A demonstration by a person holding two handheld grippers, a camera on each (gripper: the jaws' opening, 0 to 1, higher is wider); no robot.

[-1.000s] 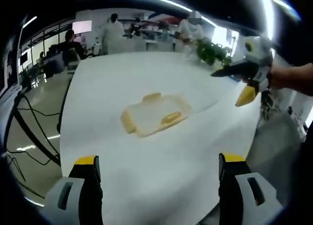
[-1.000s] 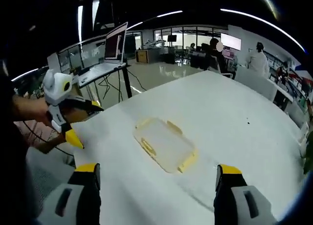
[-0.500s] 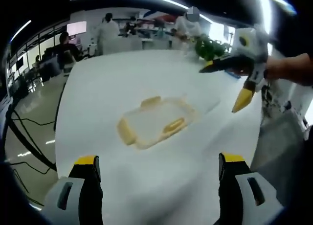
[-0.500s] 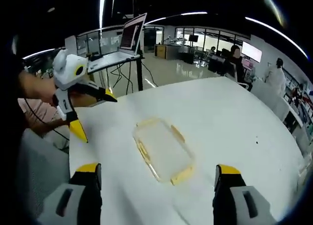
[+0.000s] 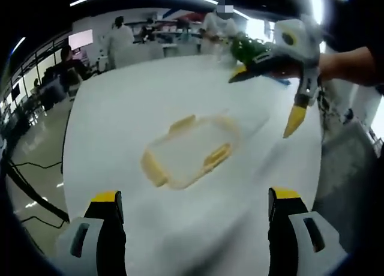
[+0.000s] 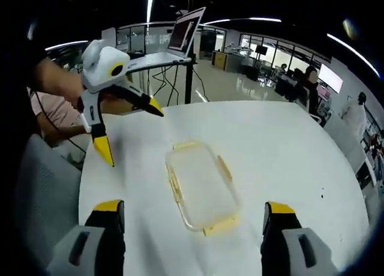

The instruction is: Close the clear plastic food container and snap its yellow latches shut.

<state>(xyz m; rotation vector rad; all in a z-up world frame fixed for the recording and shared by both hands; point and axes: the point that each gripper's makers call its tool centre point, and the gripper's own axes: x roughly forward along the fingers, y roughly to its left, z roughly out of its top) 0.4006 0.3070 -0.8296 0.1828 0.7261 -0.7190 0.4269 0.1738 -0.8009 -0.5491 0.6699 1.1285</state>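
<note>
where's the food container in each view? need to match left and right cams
Left gripper view: the food container lies on the white table, just left of centre, above the gap between the view's own jaws.
Right gripper view: it lies at centre, long side running away from the camera.
Shared landmark: the yellow latch at its near end, lower left in the left view, bottom in the right view.

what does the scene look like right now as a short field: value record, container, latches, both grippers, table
container: clear plastic food container lying flat on the white table, lid on it
latches: yellow latches along its edges; snapped or not, cannot tell
left hand-held gripper: open, in the air beside the container, touching nothing
right hand-held gripper: open, in the air past the container, touching nothing
background: laptop on a stand, people at desks
</note>
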